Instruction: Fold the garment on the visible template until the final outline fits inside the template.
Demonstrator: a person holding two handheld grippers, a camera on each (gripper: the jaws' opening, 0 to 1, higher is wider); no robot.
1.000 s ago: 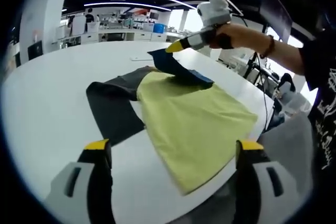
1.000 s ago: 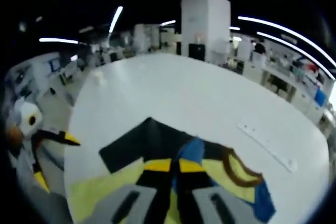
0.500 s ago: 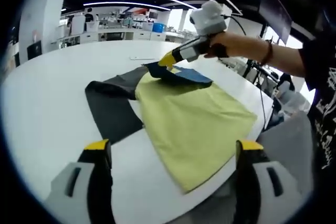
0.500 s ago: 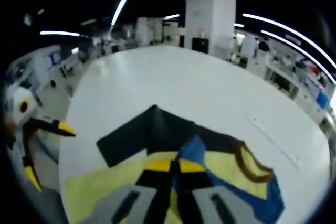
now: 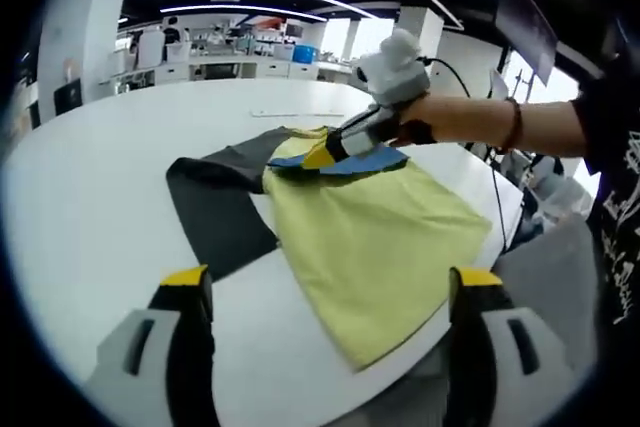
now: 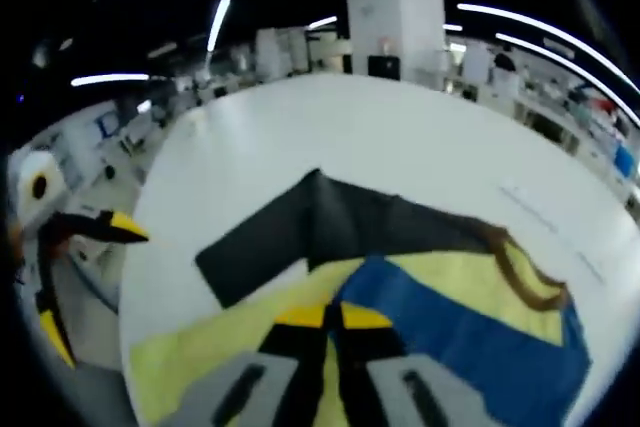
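White table [image 5: 90, 197] in an open office; the right gripper [image 5: 318, 155], jaws pinched on the shirt's [image 5: 375, 237] blue sleeve [image 6: 470, 332], is mid-fold. Left gripper [image 5: 325, 292] hangs wide open and empty near the hem. Next, I'd guess: lay the sleeve flat on the shirt and release.

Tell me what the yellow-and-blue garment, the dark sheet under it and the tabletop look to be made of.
Garment: soft matte fabric, likely knit; it drapes and folds limply where the right tool pinches its blue part.
Dark sheet: thin, flat and matte; fabric or mat, unclear.
Tabletop: hard, smooth white surface with a slight sheen, probably laminate.
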